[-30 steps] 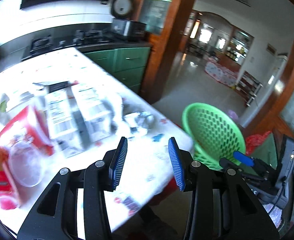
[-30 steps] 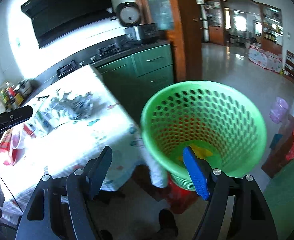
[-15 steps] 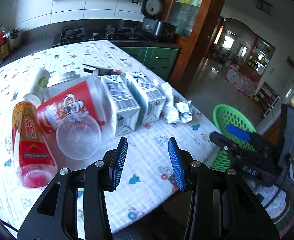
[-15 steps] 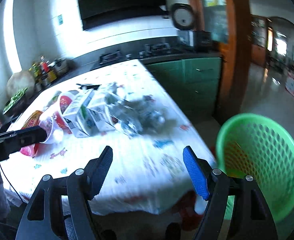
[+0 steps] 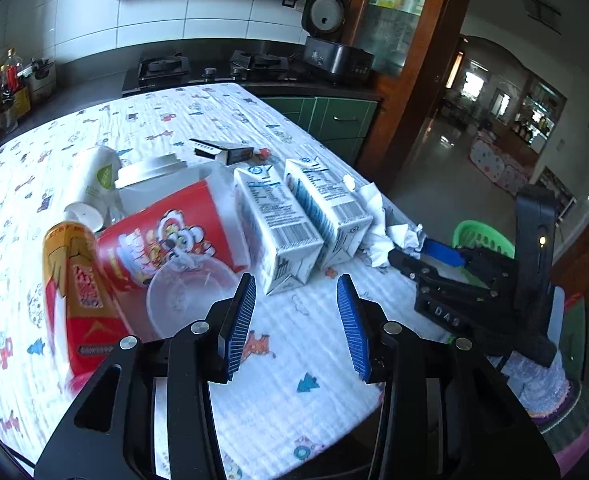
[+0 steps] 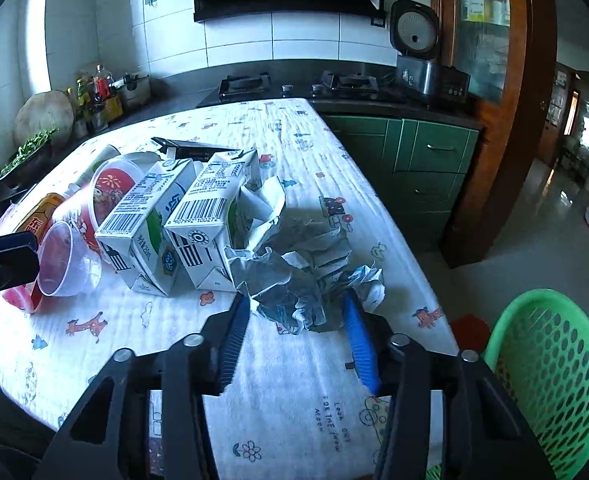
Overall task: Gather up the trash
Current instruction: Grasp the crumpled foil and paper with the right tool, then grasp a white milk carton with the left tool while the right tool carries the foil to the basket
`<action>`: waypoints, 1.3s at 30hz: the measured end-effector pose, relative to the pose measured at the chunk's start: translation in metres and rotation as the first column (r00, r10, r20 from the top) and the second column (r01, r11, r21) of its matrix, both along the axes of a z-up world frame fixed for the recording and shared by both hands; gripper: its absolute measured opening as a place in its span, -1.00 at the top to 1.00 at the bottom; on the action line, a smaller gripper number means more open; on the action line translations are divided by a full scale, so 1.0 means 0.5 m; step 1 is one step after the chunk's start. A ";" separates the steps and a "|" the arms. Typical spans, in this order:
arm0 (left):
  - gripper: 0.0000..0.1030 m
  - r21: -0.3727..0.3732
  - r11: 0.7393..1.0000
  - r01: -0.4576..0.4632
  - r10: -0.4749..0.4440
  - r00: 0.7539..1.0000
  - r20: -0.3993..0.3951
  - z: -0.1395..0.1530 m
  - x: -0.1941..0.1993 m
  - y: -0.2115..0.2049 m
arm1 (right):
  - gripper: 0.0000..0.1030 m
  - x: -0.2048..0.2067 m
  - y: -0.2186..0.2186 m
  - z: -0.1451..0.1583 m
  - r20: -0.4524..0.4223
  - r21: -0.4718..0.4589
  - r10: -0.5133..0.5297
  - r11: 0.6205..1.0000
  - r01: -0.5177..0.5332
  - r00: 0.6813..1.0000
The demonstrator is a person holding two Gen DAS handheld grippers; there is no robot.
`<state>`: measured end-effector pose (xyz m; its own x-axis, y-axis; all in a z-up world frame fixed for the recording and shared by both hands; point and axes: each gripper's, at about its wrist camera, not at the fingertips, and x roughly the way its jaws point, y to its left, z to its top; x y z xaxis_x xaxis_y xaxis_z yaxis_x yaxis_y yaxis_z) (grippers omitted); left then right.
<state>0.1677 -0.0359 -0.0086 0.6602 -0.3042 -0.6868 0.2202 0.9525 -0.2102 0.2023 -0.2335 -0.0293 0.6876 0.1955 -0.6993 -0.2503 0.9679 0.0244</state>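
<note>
Now right gripper wide, jaws straddling crumpled paper on table, set for pinch. Bin just beside table edge, short carry. Left gripper spread, empty, hovering before cartons, cup nearby.

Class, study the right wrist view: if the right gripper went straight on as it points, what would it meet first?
Most likely the crumpled paper: the open right gripper already flanks its near edge. Depth is uncertain.
</note>
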 end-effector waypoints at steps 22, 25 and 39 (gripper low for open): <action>0.17 0.043 0.999 0.001 0.005 0.991 -0.134 -0.001 0.218 -0.146 | 0.81 -0.107 -0.106 0.043 0.060 0.113 -0.099 0.989 0.091 0.993; 0.17 0.071 0.997 -0.009 0.020 0.988 -0.153 -0.010 0.237 -0.155 | 0.85 -0.125 -0.131 0.049 0.078 0.121 -0.133 0.985 0.123 0.988; 0.07 0.134 0.990 -0.042 0.069 0.977 -0.200 -0.039 0.275 -0.169 | 0.88 -0.156 -0.193 0.057 0.097 0.169 -0.201 0.968 0.183 0.975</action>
